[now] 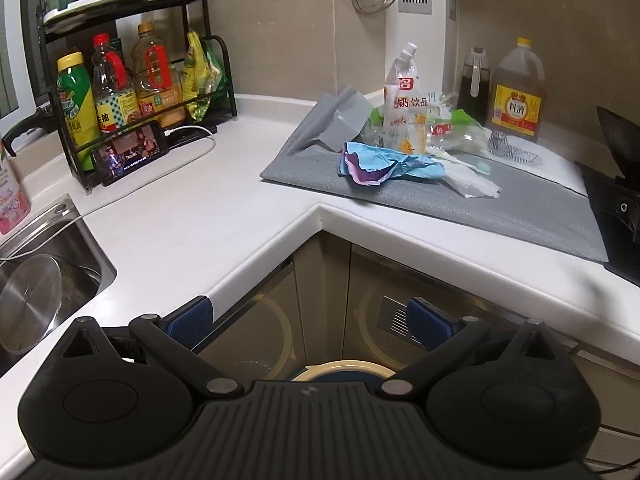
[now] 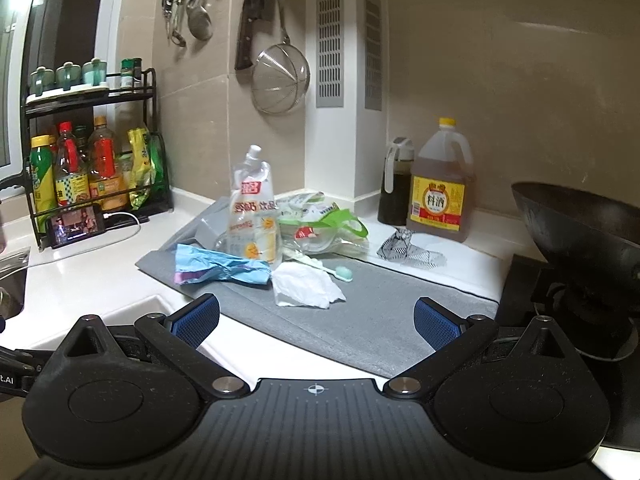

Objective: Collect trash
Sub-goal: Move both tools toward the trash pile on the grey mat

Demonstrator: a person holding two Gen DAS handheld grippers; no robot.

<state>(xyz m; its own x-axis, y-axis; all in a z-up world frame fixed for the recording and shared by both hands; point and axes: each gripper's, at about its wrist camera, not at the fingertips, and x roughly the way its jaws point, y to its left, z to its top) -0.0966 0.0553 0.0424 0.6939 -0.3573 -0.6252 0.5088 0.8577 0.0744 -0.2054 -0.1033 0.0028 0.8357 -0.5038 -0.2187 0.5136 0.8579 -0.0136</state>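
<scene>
A pile of trash lies on a grey mat (image 2: 380, 340) on the white counter: a crumpled blue wrapper (image 2: 220, 268) (image 1: 384, 162), a white crumpled tissue (image 2: 304, 288) (image 1: 472, 184), an upright clear drink pouch (image 2: 252, 216) (image 1: 406, 116), green-and-clear plastic bags (image 2: 324, 228) (image 1: 452, 128) and a toothbrush (image 2: 340, 271). My right gripper (image 2: 316, 320) is open and empty, just in front of the tissue. My left gripper (image 1: 310, 320) is open and empty, below the counter corner, over a round bin rim (image 1: 344, 370).
A black wok (image 2: 580, 224) stands on the stove at the right. A cooking-wine jug (image 2: 440, 188) and a dark bottle (image 2: 394, 184) stand by the wall. A black rack of bottles (image 1: 120, 92), a phone (image 1: 132, 152) and a sink (image 1: 44, 280) are at the left.
</scene>
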